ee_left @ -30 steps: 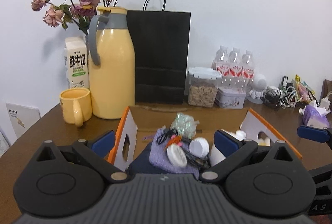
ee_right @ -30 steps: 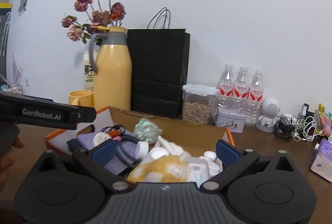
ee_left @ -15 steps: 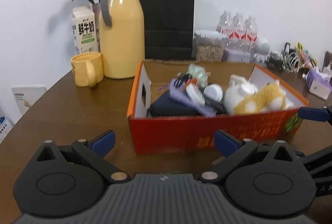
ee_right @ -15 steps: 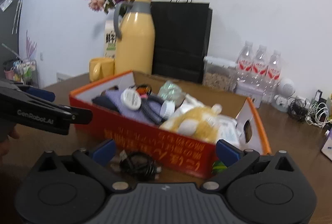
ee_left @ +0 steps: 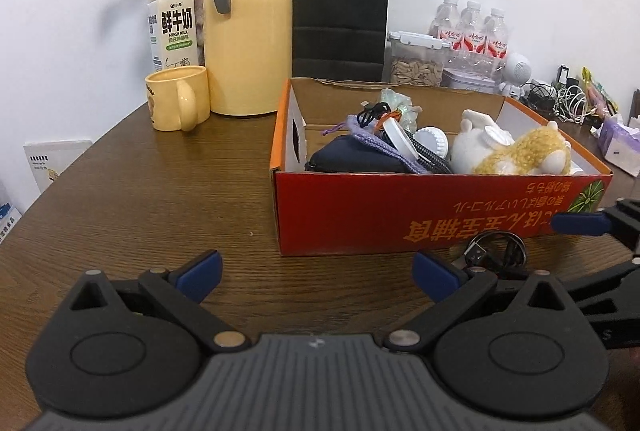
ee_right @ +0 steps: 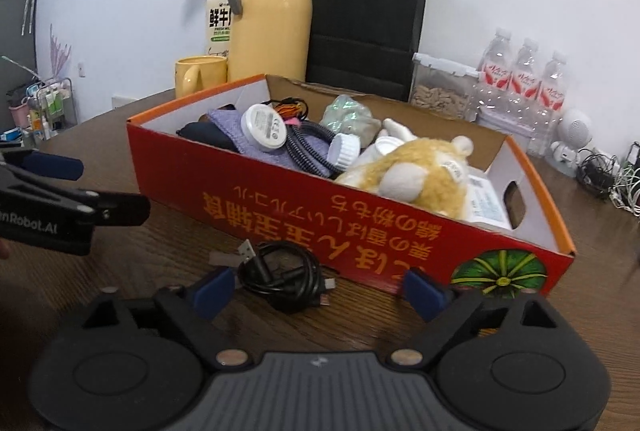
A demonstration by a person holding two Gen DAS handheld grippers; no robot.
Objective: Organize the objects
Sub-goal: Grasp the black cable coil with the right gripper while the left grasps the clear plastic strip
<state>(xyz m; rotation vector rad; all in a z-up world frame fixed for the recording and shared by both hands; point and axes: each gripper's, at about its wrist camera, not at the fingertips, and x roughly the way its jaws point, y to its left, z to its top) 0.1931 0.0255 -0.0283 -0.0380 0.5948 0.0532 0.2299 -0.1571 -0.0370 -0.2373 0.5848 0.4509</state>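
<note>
Looks like the pick-up step: the coiled black USB cable [ee_right: 282, 281] lies on the brown wooden table [ee_left: 152, 199] just near of the red cardboard box [ee_right: 360, 227], and the right gripper [ee_right: 316, 289], jaws closing around it but not yet pinching, needs to finish the squeeze, while the left gripper [ee_left: 316, 269] hangs wide open and empty over bare table to the left.

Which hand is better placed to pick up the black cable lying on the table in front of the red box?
Right. The right gripper has the cable between its closing jaws, not yet touching. The left gripper faces bare table beside the box, with the cable off to its right.
</note>
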